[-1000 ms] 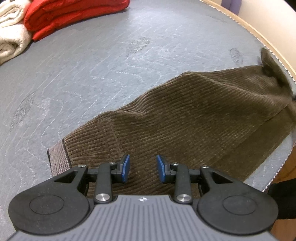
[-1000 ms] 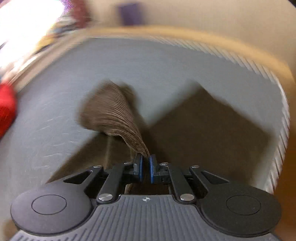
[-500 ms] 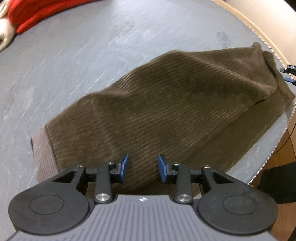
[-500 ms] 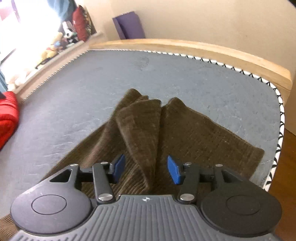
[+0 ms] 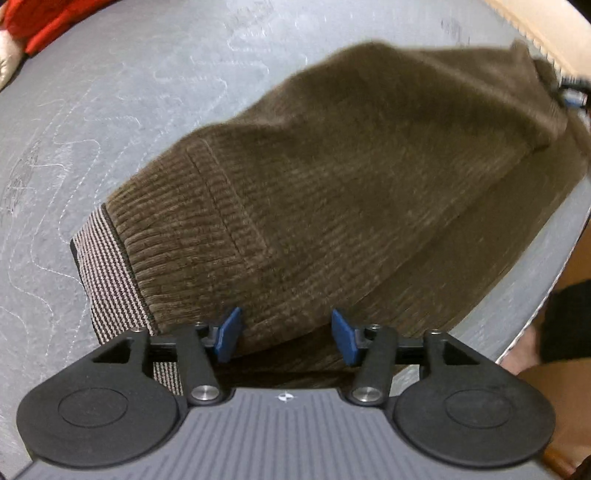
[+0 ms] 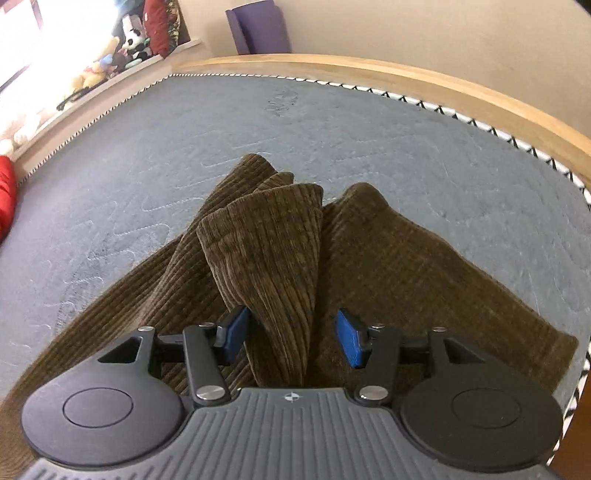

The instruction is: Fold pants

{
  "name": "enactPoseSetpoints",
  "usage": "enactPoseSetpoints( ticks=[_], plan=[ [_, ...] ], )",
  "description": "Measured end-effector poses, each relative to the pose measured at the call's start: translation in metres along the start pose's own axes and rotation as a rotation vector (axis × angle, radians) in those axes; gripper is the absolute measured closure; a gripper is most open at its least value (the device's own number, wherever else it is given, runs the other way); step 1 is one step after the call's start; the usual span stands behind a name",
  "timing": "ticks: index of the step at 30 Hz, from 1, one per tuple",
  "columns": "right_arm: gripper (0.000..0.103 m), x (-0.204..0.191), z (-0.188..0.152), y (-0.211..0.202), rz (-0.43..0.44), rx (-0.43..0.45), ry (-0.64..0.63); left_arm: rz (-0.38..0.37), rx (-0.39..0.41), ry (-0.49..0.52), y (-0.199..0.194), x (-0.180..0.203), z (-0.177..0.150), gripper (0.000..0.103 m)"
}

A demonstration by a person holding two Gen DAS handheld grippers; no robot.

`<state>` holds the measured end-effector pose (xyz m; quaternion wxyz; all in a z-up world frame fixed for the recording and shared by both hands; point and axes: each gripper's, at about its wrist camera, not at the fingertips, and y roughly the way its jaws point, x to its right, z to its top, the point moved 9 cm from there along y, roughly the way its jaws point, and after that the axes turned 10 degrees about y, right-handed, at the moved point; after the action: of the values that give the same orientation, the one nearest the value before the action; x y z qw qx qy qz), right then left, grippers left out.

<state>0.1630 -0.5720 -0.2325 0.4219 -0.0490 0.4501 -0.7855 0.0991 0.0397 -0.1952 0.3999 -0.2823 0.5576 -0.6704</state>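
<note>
in the left wrist view, the brown corduroy pants (image 5: 332, 192) lie folded on the grey quilted mattress (image 5: 147, 92), near its right edge. the striped waistband (image 5: 107, 273) is at the left end, and a sewn pocket outline shows on the upper layer. the left gripper (image 5: 286, 334) points down at the near edge of the pants. its jaws have just been opening and now stand apart; the blue pads (image 5: 229, 332) do not press the cloth, which lies under them. a red folded cloth (image 5: 40, 22) and a cream towel (image 5: 7, 62) are far at the top left corner. the right gripper (image 5: 572, 98) is small and blurred at the right edge.

in the right wrist view, the leg ends of the pants (image 6: 266, 236) lie bunched in loose folds on the mattress (image 6: 332, 122). the right gripper (image 6: 291, 336) has jaws apart, and one fold of cloth passes between them without being clamped. a wooden bed frame (image 6: 406, 77) runs behind, with plush toys (image 6: 110, 55) on a ledge.
</note>
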Motion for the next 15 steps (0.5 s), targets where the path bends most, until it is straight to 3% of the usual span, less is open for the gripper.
enactPoseSetpoints(
  ticks=[6, 8, 10, 12, 13, 14, 15],
  plan=[
    [0.049, 0.003, 0.006, -0.001, 0.006, 0.018, 0.017, 0.073, -0.044, 0.145, 0.020, 0.011, -0.002, 0.041],
    [0.061, 0.005, 0.007, -0.001, 0.005, 0.017, 0.026, 0.077, -0.039, 0.152, 0.019, 0.012, -0.002, 0.044],
    [0.074, 0.007, 0.007, -0.002, 0.015, 0.009, 0.027, 0.078, -0.033, 0.134, 0.016, 0.007, -0.002, 0.053],
    [0.084, 0.009, 0.009, -0.004, 0.028, 0.011, 0.039, 0.079, -0.025, 0.111, 0.012, 0.003, -0.004, 0.077],
    [0.092, 0.011, 0.012, -0.007, 0.029, 0.021, 0.047, 0.073, -0.025, 0.098, 0.011, 0.000, -0.005, 0.081],
    [0.094, 0.013, 0.014, -0.011, 0.029, 0.035, 0.063, 0.073, -0.020, 0.087, 0.008, -0.002, -0.006, 0.093],
    [0.095, 0.017, 0.018, -0.015, 0.034, 0.050, 0.091, 0.080, -0.012, 0.084, 0.005, -0.006, -0.007, 0.096]
  ],
)
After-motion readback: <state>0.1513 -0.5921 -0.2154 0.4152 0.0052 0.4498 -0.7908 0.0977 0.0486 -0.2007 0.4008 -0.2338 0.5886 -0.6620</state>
